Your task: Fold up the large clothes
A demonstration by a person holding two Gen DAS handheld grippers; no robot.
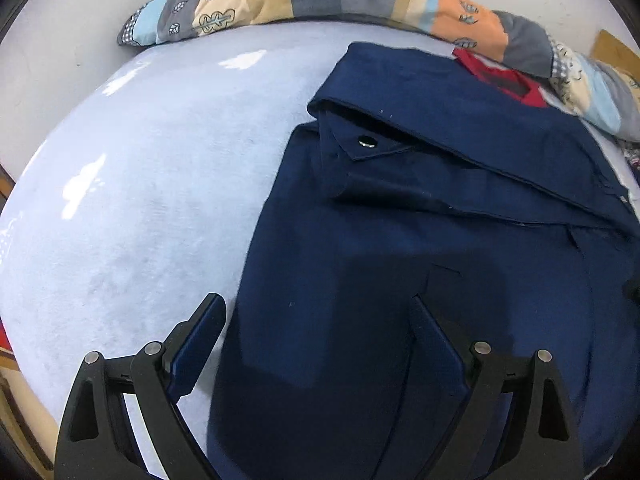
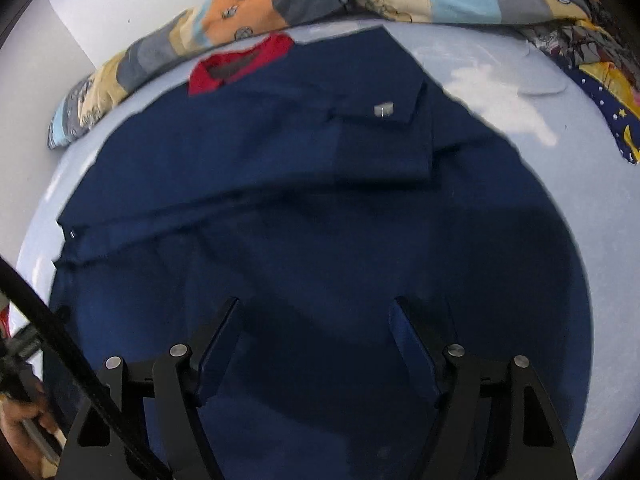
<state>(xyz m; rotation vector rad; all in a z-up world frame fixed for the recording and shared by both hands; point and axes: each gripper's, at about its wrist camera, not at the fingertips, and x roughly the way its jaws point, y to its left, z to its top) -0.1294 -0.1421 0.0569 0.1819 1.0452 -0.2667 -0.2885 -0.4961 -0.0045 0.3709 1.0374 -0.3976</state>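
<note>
navy jacket lying flat on bed, both grippers over it: left gripper wide, right gripper wide-ish, nothing gripped

A large navy-blue garment is spread flat on a pale blue bed; a sleeve is folded across its upper part, its cuff fastened by a dark snap; a red lining is exposed at the far edge.
</note>
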